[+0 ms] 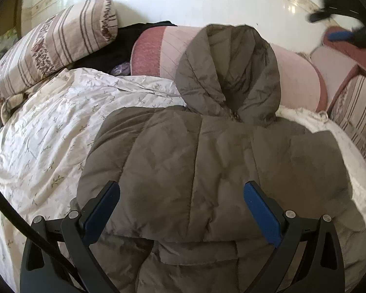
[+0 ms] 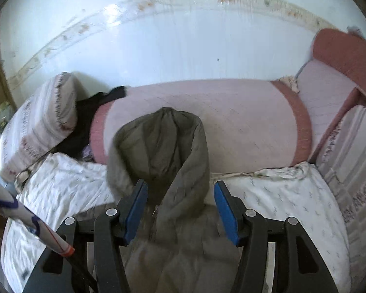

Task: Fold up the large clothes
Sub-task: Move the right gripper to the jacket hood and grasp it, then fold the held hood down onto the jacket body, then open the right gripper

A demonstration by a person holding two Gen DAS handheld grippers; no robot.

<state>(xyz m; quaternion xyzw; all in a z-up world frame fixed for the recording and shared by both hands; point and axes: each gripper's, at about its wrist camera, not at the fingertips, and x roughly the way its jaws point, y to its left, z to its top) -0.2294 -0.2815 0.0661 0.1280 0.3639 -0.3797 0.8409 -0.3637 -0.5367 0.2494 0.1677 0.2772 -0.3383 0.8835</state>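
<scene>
A grey-brown quilted hooded jacket (image 1: pixel 207 161) lies on a white floral bedsheet (image 1: pixel 48 146), partly folded, with its hood (image 1: pixel 229 68) resting against a pink bolster. My left gripper (image 1: pixel 183 193) is open above the jacket's lower body, its blue pads (image 1: pixel 261 210) wide apart and empty. In the right wrist view the hood (image 2: pixel 163 146) stands between the open fingers of my right gripper (image 2: pixel 180 190), which hovers over the collar and zip area; the jaws hold nothing. The right gripper also shows blurred at the top right of the left wrist view (image 1: pixel 344 34).
A long pink bolster (image 2: pixel 231 122) lies along the white wall. A striped pillow (image 1: pixel 48 48) sits at the left with dark clothing (image 1: pixel 114 48) beside it. A striped cushion and sofa arm (image 2: pixel 349 131) border the right. A white sleeve (image 2: pixel 24 217) crosses the lower left.
</scene>
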